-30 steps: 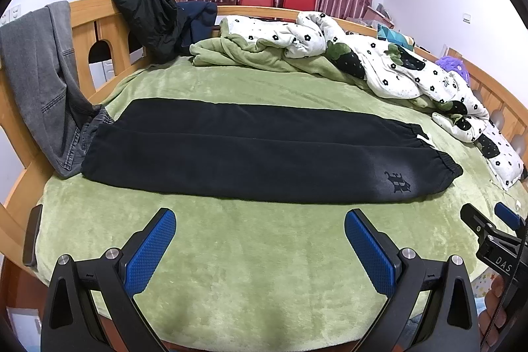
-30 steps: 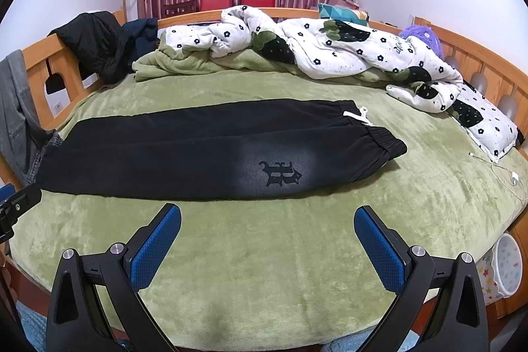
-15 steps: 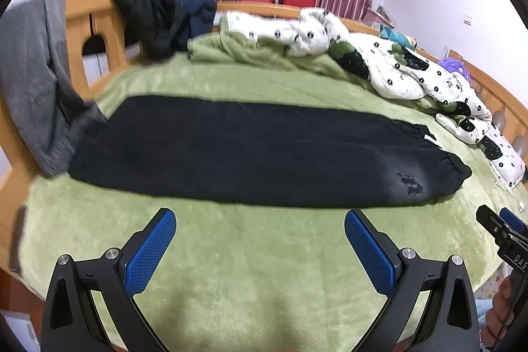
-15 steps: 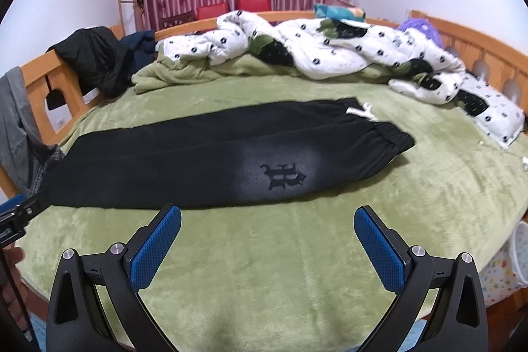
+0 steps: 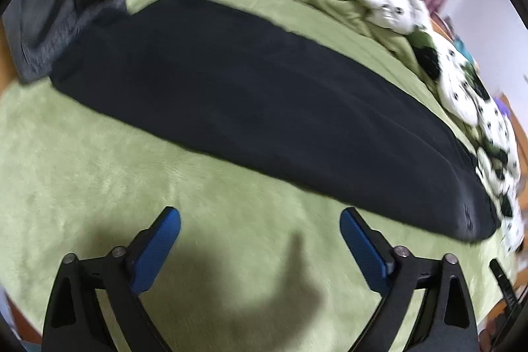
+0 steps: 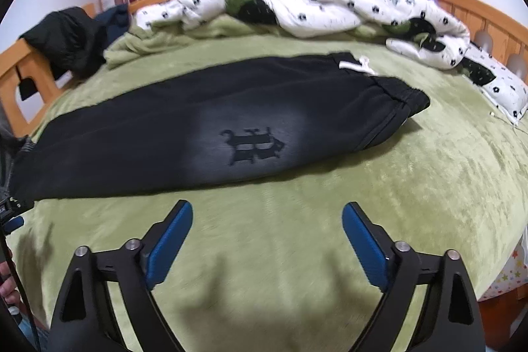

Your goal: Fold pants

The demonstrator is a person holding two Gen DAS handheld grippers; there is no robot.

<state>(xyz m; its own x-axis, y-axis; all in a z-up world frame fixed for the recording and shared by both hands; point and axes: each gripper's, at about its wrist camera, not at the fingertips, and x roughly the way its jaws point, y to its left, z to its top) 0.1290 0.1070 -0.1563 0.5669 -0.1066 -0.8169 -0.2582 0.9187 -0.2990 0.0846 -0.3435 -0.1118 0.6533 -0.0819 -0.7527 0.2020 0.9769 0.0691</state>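
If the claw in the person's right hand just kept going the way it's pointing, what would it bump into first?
Probably the green blanket: the right claw tilts down over bare blanket, its jaws closing on nothing. The near edge of the black pants lies just beyond, so a shallower path might catch that instead; depth is hard to judge.

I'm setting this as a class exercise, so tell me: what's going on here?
A person holds a gripper in each hand over a bed with a green blanket. Black pants lie flat on it, already folded lengthwise. The left gripper and right gripper hang short of the near edge; their jaws are closing with nothing between them. Nothing is gripped yet.
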